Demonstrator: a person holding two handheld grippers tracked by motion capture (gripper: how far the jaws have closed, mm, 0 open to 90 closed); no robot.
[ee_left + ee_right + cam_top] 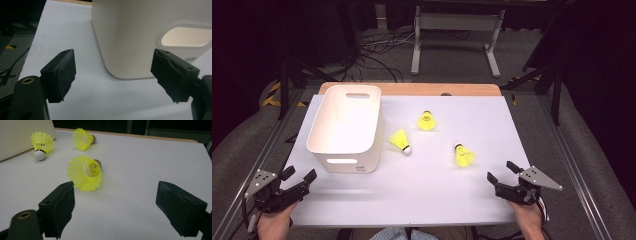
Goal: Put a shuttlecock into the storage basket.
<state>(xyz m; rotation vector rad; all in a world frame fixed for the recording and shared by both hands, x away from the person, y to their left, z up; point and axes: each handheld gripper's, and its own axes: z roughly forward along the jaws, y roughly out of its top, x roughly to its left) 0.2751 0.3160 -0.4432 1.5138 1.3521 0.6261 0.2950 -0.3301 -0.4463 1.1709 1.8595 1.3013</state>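
White sheet covers the table, with dark floor and cables beyond the far edge. Three yellow shuttlecocks are lying mid-table: one just right of the white bin, one farther back, and the nearest one over to the right. Right gripper sits at the near right corner, jaws wide apart, nothing in them, pointed toward that nearest shuttlecock. Left gripper is at the near left, also spread wide and empty, facing the bin's near wall.
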